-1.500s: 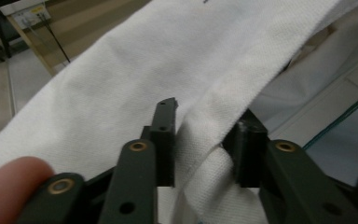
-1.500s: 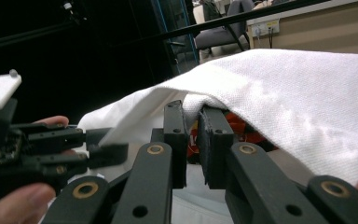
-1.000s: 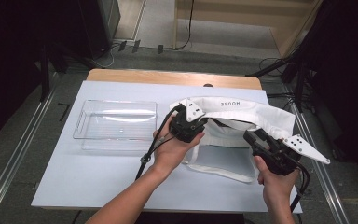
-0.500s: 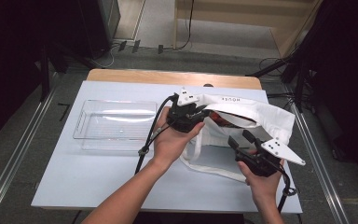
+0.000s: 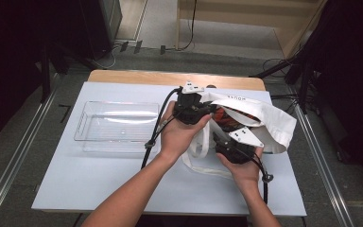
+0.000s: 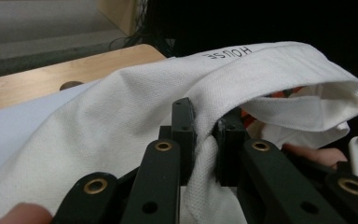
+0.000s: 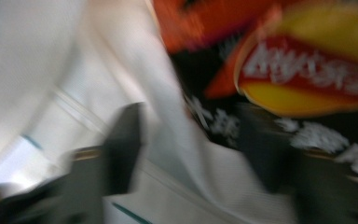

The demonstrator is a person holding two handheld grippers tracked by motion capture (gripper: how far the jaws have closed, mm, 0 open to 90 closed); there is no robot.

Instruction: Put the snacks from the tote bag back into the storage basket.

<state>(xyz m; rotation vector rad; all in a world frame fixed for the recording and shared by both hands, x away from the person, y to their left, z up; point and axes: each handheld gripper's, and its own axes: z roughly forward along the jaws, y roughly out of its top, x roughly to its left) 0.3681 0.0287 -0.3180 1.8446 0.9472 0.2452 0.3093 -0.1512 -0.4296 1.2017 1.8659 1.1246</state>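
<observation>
The high view is evenly lit from above; the pale counter is bright, while the room at far left and right sinks into black. Glare streaks the clear plastic tray. The left gripper view is sharp on the white cloth bag. The right gripper view is heavily motion-blurred.

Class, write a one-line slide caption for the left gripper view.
Left gripper pinching the white tote bag rim between its jaws.
</observation>
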